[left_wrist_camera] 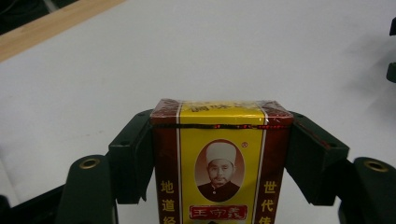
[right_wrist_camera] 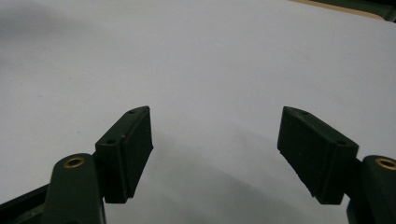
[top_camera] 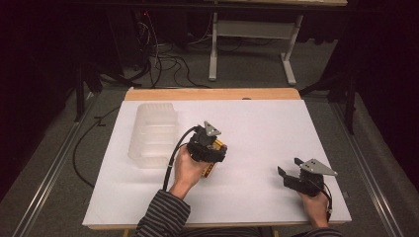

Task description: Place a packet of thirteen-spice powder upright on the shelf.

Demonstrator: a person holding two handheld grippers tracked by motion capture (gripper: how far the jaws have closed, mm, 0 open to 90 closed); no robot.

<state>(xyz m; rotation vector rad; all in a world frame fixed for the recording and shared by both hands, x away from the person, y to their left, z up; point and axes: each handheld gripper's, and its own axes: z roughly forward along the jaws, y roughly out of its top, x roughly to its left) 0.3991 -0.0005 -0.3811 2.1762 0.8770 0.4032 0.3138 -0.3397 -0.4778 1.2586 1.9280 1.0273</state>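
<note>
A yellow and dark red box point(left_wrist_camera: 219, 158) with a printed portrait and Chinese lettering is clamped between the two black jaws of my left gripper point(left_wrist_camera: 219, 154). From above, the left gripper point(top_camera: 210, 148) hangs over the middle of the white board with the yellow box point(top_camera: 212, 168) showing under the hand. My right gripper point(top_camera: 289, 170) rests near the board's front right, jaws wide apart. Between the right gripper point(right_wrist_camera: 215, 144) jaws lies nothing but bare white board.
A clear plastic bin point(top_camera: 154, 133) stands on the white board point(top_camera: 257, 123) just left of the left gripper. The board lies on a wooden table point(top_camera: 212, 94). Cables and a table frame point(top_camera: 247, 44) are on the floor beyond.
</note>
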